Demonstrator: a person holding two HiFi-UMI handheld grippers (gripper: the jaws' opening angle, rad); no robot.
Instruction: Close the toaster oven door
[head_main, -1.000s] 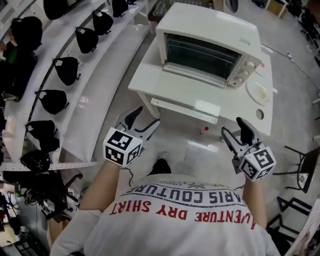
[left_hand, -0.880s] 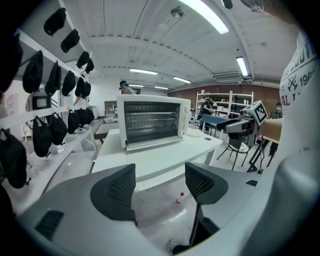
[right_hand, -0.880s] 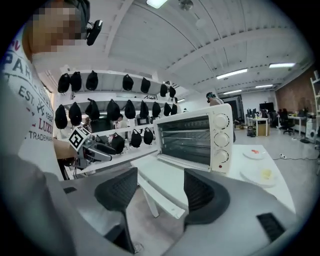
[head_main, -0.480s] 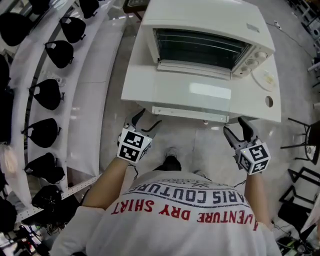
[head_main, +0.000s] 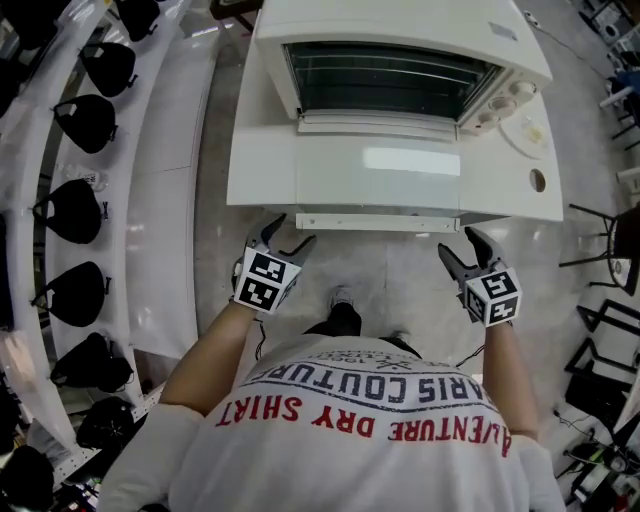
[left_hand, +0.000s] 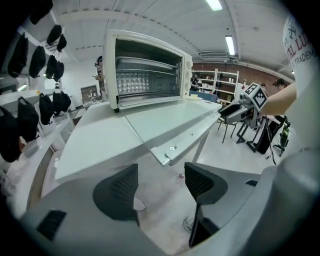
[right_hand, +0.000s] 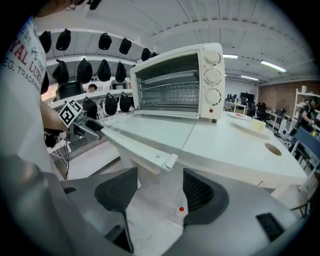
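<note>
Over the last second the head view closed in. The toaster oven (head_main: 400, 60) filled the upper frame instead of sitting far off, and both grippers, earlier well short of the worktop (head_main: 260, 165), now sat just below its near edge. The door (head_main: 380, 175) lay fully open and flat, centre frame, with its handle bar (head_main: 375, 222) overhanging that edge. The left claw (head_main: 290, 232) was near the bar's left end and the right claw (head_main: 462, 246) near its right end, neither touching. Both claws were spread and empty. Judged from this, the approach was nearly finished and the lift had not begun; either claw looked placed to come up under the bar. The gripper views added what the top-down view could not. They showed open air under the bar, so there was room to get beneath it, and the oven cavity with its racks. The right gripper view also showed the three knobs (right_hand: 212, 77) face-on and a small red-capped object (right_hand: 181, 210) on the floor, framed between its jaws. Only the head view showed both claws against the bar at once.
</note>
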